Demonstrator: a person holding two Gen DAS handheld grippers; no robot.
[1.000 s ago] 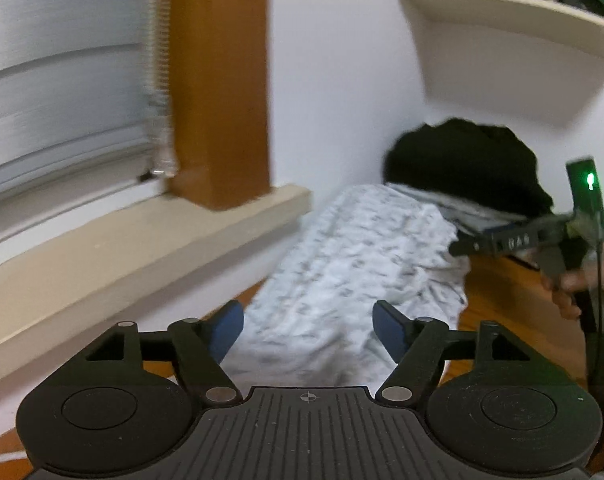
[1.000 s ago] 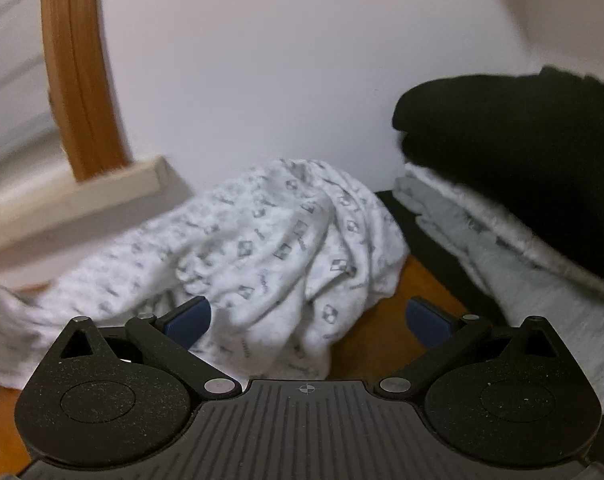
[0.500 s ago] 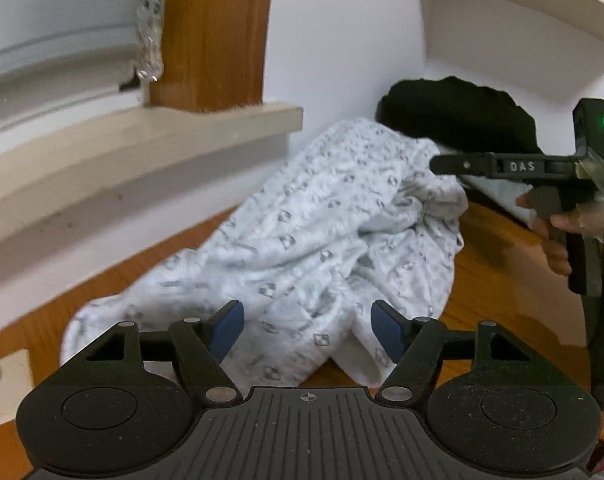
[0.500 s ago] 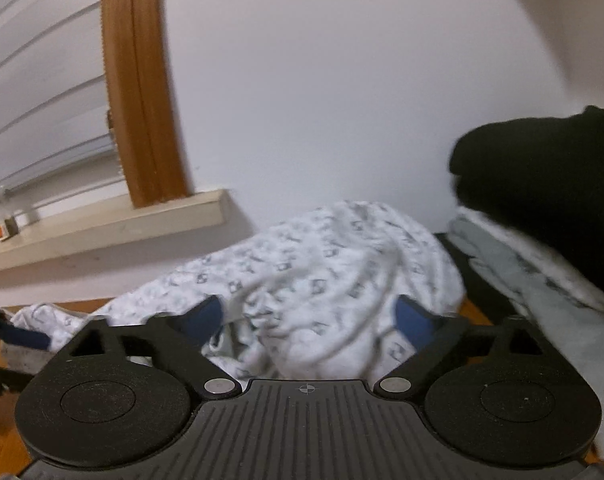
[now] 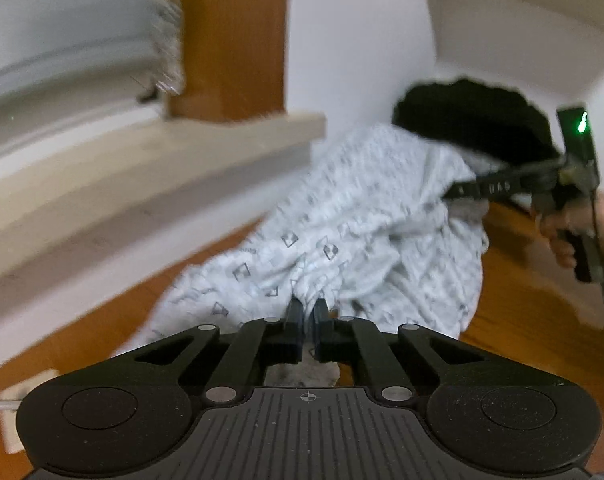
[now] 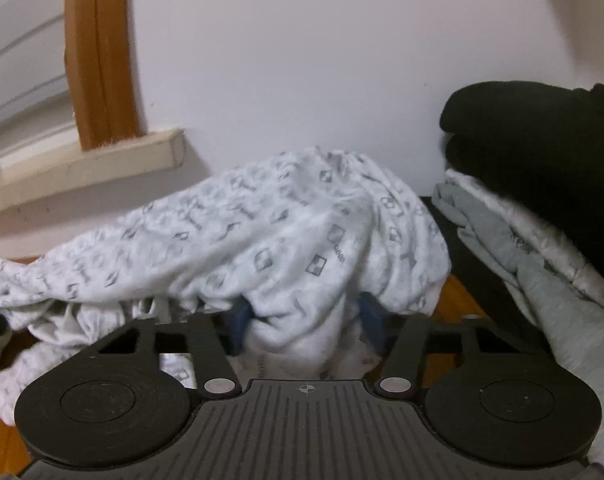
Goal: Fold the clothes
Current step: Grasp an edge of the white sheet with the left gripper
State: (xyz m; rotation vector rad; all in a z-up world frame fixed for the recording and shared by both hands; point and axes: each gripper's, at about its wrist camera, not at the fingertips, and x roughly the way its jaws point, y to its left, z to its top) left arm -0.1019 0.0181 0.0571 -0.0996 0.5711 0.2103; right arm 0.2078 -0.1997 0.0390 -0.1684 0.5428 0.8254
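L claw (image 5: 307, 312) is pinching the near-left hem of the patterned garment (image 5: 366, 216) lying heaped on the desk (image 5: 522, 304), w/ R claw (image 6: 304, 316) closing on a fold toward its far-right end, long axis running betw. both.

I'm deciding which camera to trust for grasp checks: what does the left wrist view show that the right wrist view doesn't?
Only the left wrist view shows the left gripper pinched shut on the patterned white garment, the hand holding the other tool, and a shelf.

Only the right wrist view shows the right gripper closing, with a bunch of the garment between its blue pads, and the grey folded clothes.

Both show the garment, the black clothing, the window sill and the wooden surface.
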